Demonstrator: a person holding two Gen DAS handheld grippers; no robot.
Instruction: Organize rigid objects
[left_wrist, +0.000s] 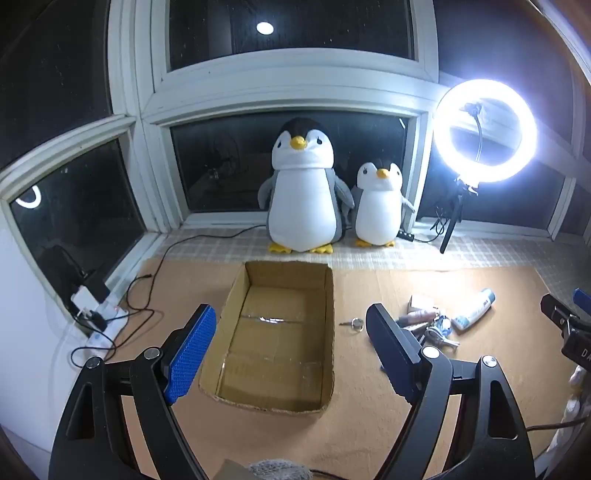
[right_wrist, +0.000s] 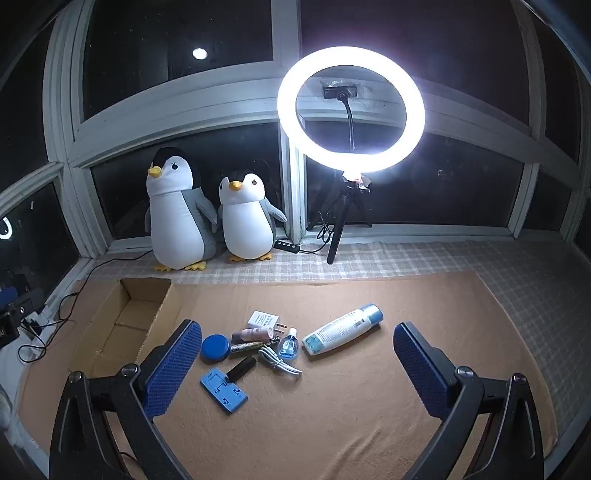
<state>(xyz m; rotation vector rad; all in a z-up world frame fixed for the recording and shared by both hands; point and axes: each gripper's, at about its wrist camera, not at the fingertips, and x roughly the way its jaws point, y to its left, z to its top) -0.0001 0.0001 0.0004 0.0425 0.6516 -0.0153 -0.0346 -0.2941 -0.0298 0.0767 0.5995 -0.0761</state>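
On my left the cardboard box sits open and bare on the counter, and my left gripper hovers over it, jaws spread wide and holding nothing. To its right lies a small key ring, then the heap: a blue round tin, a blue stand, a black stick, slim tubes, a white charger, a coiled cable, a little dropper bottle and the big white bottle. My right gripper hangs above them — jaws wide apart, empty. All look light and stiff; the bottle seems slick and apt to roll — I'd pinch it across its middle.
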